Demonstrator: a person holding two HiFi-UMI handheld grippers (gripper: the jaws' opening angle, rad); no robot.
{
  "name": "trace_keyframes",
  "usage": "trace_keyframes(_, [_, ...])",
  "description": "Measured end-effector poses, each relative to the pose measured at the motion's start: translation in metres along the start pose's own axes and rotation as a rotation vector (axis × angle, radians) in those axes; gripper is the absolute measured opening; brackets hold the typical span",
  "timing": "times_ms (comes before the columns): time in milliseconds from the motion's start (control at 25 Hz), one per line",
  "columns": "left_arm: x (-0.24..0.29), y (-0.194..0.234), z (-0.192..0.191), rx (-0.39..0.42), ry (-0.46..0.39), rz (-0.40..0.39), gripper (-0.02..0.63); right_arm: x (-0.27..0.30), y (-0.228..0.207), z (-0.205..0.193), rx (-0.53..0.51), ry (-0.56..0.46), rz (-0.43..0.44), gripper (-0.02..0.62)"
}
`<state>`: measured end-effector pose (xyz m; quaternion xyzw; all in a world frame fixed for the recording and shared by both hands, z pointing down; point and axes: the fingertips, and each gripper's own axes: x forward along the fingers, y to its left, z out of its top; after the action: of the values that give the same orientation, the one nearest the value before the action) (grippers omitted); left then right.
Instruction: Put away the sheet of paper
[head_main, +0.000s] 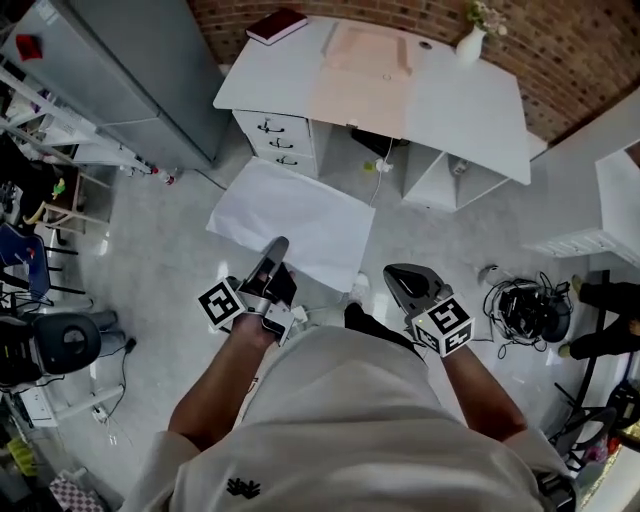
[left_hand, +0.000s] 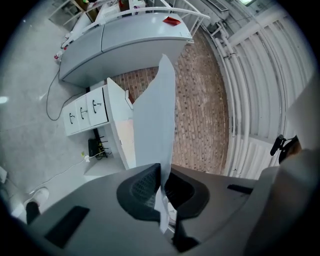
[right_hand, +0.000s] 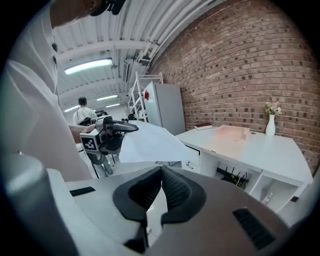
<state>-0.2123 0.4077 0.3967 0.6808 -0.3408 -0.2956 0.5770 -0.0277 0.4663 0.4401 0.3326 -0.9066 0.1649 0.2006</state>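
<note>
A white sheet of paper (head_main: 295, 225) hangs in the air above the floor, in front of the person. My left gripper (head_main: 278, 245) is shut on its near edge. In the left gripper view the paper (left_hand: 156, 115) rises edge-on from between the closed jaws of the left gripper (left_hand: 162, 187). My right gripper (head_main: 400, 272) is to the right of the sheet's near corner, apart from it. Its jaws meet with nothing between them in the right gripper view (right_hand: 161, 172). That view also shows the left gripper (right_hand: 127, 127) holding the paper (right_hand: 150, 142).
A white desk (head_main: 460, 100) with drawers stands ahead against the brick wall. It bears a pink folder (head_main: 365, 50), a dark red book (head_main: 277, 24) and a white vase (head_main: 470, 42). A grey cabinet (head_main: 130, 70) stands left. Cables (head_main: 525, 305) lie right, and a chair (head_main: 60, 345) is near left.
</note>
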Motion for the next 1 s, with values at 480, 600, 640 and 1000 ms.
trace_keyframes(480, [0.16, -0.005, 0.007, 0.027, -0.017, -0.018, 0.023, 0.015, -0.143, 0.007, 0.051, -0.006, -0.003, 0.098])
trace_keyframes(600, [0.19, -0.002, 0.013, 0.019, -0.01, -0.015, 0.023, 0.017, -0.162, 0.006, 0.075, -0.005, -0.015, 0.086])
trace_keyframes(640, [0.198, 0.0, 0.017, 0.015, -0.009, -0.015, 0.023, 0.019, -0.168, 0.008, 0.081, -0.003, -0.022, 0.087])
trace_keyframes(1000, [0.293, 0.03, 0.077, -0.064, 0.049, -0.051, 0.023, 0.067, -0.234, 0.04, 0.116, 0.036, -0.129, 0.084])
